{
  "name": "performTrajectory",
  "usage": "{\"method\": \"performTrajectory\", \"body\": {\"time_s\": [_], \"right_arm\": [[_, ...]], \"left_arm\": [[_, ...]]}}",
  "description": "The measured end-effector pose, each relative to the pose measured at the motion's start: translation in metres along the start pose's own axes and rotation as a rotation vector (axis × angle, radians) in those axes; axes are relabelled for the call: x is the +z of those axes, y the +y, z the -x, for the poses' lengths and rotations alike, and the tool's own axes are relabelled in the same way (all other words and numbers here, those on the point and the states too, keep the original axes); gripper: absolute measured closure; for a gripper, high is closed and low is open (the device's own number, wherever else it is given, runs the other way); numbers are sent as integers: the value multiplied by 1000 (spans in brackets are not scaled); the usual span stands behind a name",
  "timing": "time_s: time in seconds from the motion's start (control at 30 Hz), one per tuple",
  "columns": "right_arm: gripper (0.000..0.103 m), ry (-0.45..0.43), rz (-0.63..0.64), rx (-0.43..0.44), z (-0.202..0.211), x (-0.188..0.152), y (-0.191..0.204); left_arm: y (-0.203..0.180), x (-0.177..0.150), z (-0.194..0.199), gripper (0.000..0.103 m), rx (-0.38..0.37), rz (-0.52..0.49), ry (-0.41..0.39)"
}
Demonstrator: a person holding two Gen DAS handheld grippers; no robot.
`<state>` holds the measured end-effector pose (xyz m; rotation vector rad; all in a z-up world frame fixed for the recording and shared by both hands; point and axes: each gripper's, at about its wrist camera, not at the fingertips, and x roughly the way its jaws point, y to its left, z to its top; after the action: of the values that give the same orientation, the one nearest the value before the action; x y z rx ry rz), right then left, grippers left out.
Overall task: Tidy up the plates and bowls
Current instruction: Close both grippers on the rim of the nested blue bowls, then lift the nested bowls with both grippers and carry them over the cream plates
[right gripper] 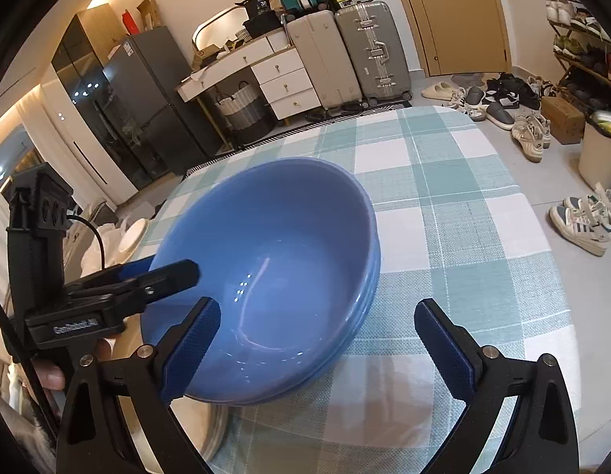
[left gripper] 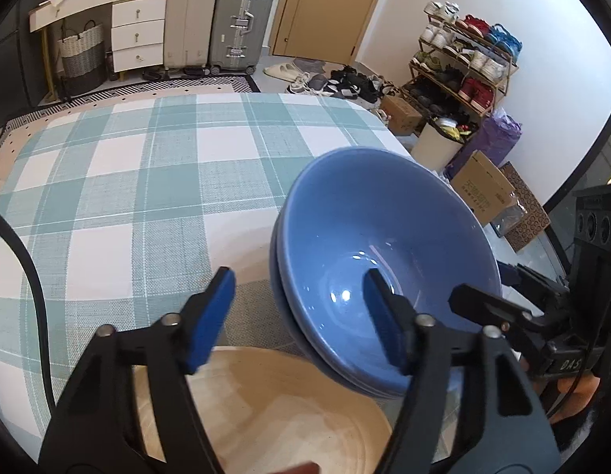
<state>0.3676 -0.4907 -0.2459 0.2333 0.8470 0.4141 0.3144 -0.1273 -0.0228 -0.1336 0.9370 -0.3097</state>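
**Blue bowls stacked, both hands hovering at the rim**

I see the blue bowls point(left gripper: 384, 252) nested as a stack of at least two, judging by the doubled rims at nine o'clock in the left wrist view. I read that as the sorting half done: like goes into like. The stack sits on the checked worktop point(left gripper: 119, 181), partly over a pale plate point(left gripper: 274, 414) at six o'clock, though I can't be sure whether it rests on the plate or only overlaps it in the view.

My left hand-held gripper point(left gripper: 297, 316) is spread about halfway and straddles the stack's near rim, one finger inside the top bowl and one outside; the pads don't press on the wall. No grip yet, I judge.

My right hand-held gripper point(right gripper: 317, 339) is spread wide. Its left finger overlaps the near rim at seven o'clock; its right finger stands clear over the cloth, at four o'clock from the stack.
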Motion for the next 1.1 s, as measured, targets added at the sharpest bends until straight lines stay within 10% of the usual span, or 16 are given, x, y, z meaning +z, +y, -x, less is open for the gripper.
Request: {"method": "performTrajectory", "body": {"time_s": [0.37, 1.1], "right_arm": [[50, -5, -5, -24, 0, 1, 1], [54, -53, 22, -79, 25, -1, 12]], "left_arm": [[-8, -2, -4, 66, -4, -13, 4], [-15, -1, 15, 71, 6, -35, -41]]}}
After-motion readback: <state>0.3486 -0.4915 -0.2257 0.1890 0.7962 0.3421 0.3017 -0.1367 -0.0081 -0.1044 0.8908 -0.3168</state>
